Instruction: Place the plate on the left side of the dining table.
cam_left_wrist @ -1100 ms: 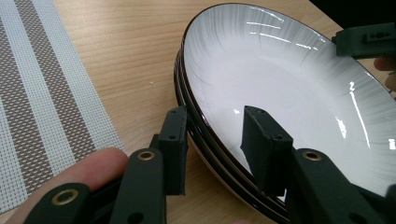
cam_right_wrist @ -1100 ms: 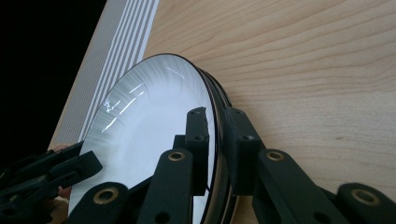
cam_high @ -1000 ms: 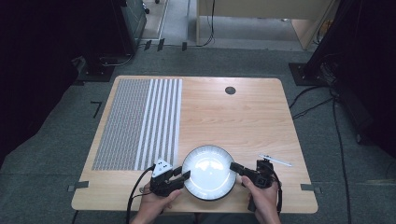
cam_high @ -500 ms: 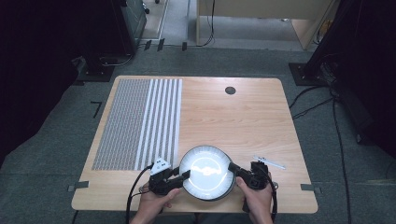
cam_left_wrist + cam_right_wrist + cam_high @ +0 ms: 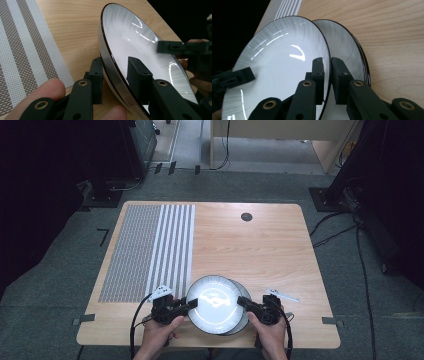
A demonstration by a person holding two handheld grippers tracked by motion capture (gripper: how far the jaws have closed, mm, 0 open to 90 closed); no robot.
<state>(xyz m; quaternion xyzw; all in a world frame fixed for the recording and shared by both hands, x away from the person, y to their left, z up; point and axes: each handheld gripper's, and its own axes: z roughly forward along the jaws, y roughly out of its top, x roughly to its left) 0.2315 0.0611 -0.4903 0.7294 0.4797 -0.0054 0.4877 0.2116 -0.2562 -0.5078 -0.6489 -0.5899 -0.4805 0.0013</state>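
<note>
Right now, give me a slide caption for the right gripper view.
Right hand-held gripper pinches the rim of the top plate, lifting it off the plates beneath on the wooden table.

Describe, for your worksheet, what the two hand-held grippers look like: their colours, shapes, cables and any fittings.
Both the left gripper and the right gripper are matt black, each with two flat, blocky jaws on bars joined by brass-coloured rivets. The left carries a pale grey three-cornered plate on top, and the right has a similar light plate beside it. A black cable trails from each. The forearms are bare, with no sleeves visible.
</note>
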